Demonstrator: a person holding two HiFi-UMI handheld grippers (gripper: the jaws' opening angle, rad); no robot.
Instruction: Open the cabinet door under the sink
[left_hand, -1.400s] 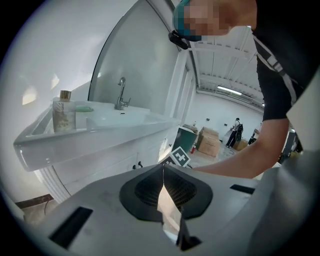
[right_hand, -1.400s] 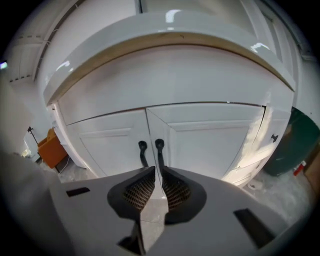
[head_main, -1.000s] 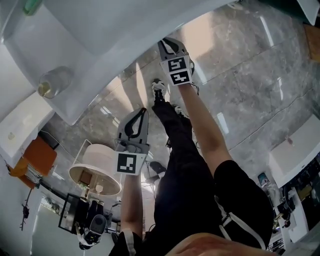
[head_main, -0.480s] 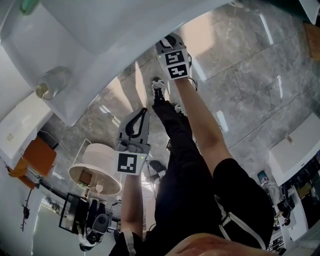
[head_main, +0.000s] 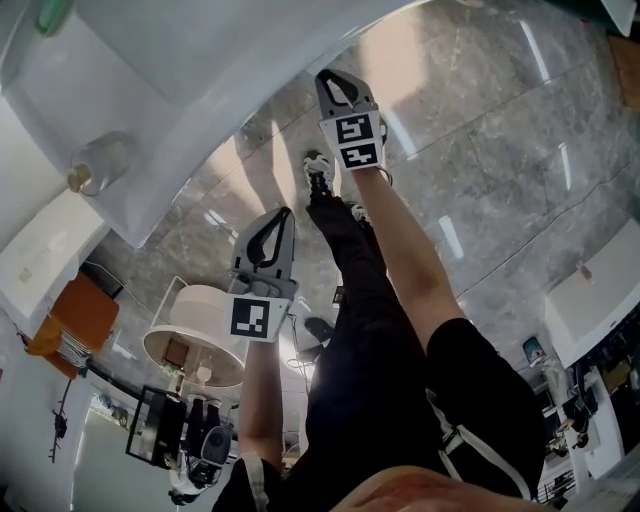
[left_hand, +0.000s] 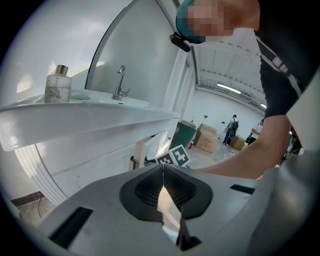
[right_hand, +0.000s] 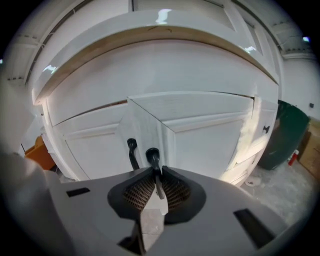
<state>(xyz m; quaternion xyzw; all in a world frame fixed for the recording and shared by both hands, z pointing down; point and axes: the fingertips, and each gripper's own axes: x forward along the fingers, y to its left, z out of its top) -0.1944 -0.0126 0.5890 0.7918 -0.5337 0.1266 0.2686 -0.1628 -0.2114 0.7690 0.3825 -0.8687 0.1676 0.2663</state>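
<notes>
Under the white sink counter the white cabinet door stands a little ajar. It carries a black handle, beside the matching handle of the other door. My right gripper is shut on the right-hand handle. From the head view this gripper reaches to the cabinet front just below the counter edge. My left gripper hangs lower and further back, shut on nothing. The left gripper view shows its closed jaws, the ajar door's wood-coloured edge, and the right gripper's marker cube.
On the counter stand a tap and a glass bottle. A round white bin and an orange object stand on the grey marble floor to my left. A green bin stands right of the cabinet.
The head view has shifted a little and shows more floor. My right gripper stays at the cabinet front on the handle. The left gripper has risen slightly.
</notes>
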